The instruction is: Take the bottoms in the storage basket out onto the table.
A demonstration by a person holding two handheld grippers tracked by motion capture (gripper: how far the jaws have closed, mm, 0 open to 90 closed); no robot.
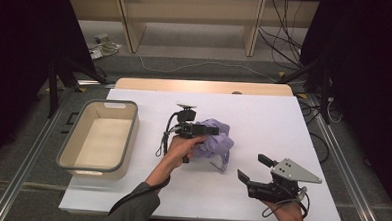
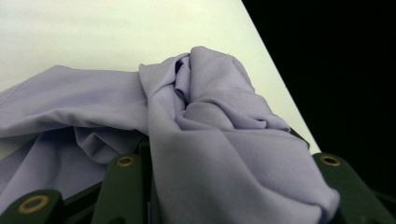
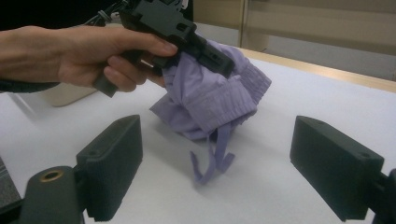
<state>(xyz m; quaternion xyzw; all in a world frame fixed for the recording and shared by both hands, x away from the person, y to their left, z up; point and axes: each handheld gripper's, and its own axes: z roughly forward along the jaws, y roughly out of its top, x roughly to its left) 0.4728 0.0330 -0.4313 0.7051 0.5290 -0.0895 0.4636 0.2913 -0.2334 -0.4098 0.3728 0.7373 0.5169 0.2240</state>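
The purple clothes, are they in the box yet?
Not yet. The left gripper has clamped the crumpled purple garment and holds it over the white table. The bin holds nothing. The right gripper waits open. Probably left: carrying it over and dropping it in.

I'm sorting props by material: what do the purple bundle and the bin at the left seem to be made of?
Purple garment: thin woven fabric, matte; it creases softly, shows a ribbed band and dangling ties, and is pinched by the left tongs. Bin: probably moulded plastic, smooth cream walls with a grey rim, rounded corners.
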